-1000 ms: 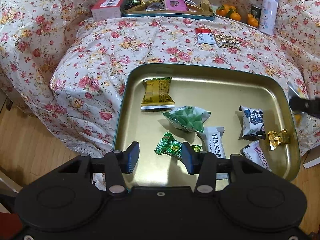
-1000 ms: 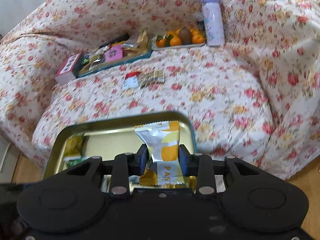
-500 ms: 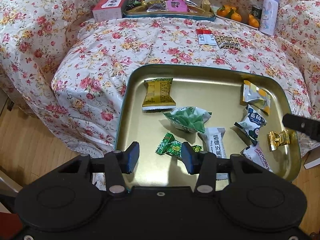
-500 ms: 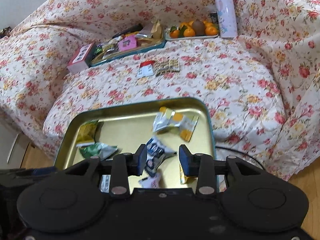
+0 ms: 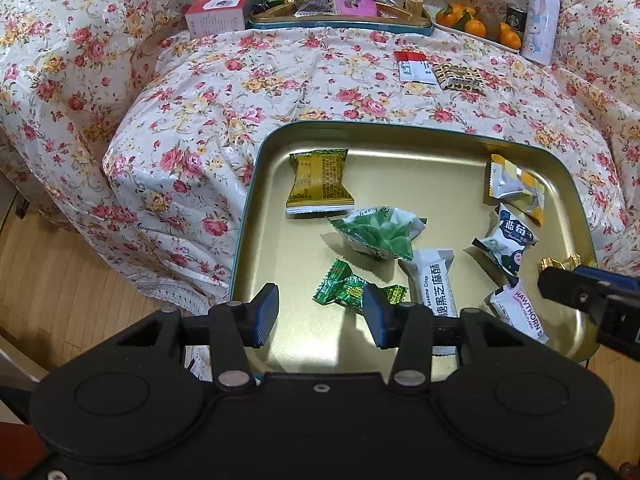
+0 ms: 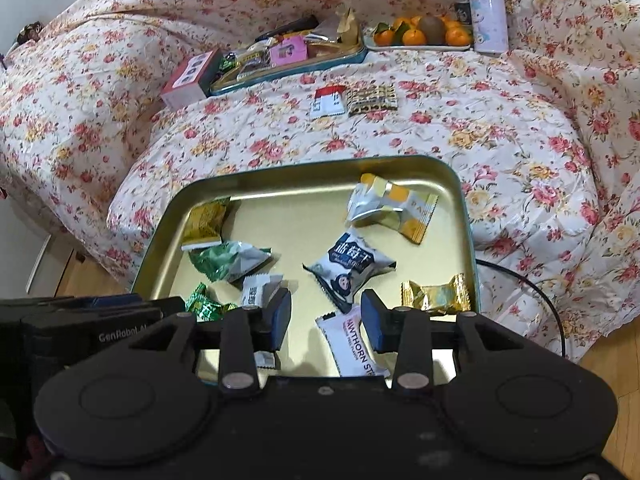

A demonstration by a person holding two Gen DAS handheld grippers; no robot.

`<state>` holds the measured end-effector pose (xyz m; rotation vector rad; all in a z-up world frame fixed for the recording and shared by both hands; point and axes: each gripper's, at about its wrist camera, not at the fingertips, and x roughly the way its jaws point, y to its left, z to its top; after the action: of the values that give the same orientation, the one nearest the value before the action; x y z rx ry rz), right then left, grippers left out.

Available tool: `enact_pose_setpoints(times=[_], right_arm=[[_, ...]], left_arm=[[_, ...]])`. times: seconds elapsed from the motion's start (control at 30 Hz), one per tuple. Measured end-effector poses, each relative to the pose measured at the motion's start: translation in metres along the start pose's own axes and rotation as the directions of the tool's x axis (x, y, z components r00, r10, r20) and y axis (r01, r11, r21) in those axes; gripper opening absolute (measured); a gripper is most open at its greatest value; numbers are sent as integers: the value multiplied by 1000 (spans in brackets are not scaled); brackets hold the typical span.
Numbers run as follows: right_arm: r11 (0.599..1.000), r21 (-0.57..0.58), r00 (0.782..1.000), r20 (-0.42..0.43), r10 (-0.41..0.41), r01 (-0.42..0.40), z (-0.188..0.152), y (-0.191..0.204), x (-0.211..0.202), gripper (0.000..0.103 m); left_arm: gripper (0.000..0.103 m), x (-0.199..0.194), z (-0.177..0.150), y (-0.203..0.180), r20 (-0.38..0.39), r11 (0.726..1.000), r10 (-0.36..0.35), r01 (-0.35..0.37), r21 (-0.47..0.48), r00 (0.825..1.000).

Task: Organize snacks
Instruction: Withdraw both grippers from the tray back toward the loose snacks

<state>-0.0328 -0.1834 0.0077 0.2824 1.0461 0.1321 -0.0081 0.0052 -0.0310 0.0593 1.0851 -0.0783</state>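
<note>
A gold tin tray (image 5: pixel 276 240) (image 6: pixel 400 168) sits at the near edge of the floral-covered seat and holds several wrapped snacks. The silver-and-yellow packet (image 6: pixel 390 208) (image 5: pixel 514 188) lies loose in its far right corner. A blue-and-white packet (image 6: pixel 350 266), a gold candy (image 6: pixel 436 294), a white Hawthorn bar (image 6: pixel 354 344), a green pouch (image 5: pixel 378 234) and a yellow packet (image 5: pixel 318 182) lie around it. My right gripper (image 6: pixel 324 322) is open and empty above the tray's near edge. My left gripper (image 5: pixel 320 314) is open and empty over the tray's near left.
A red-white packet (image 5: pixel 414 66) and a gold patterned packet (image 5: pixel 458 76) lie on the cover beyond the tray. Further back stand a second tray of snacks (image 5: pixel 340 12), a pink box (image 5: pixel 218 8), a plate of oranges (image 6: pixel 420 34) and a lilac bottle (image 6: pixel 486 6). Wooden floor (image 5: pixel 60 280) lies left.
My right gripper let go of the silver-and-yellow packet, which now lies in the tray's far right corner. The right gripper pulled back toward the near edge. The left gripper stayed still.
</note>
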Motion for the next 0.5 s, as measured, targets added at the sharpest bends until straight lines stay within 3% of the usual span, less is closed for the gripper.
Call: enact_pose_setpoints(times=[0.5], right_arm=[[1000, 1, 999, -32, 10, -10, -1, 1, 2, 45]], left_arm=[[53, 6, 0, -1, -46, 1000, -8, 8, -3, 999]])
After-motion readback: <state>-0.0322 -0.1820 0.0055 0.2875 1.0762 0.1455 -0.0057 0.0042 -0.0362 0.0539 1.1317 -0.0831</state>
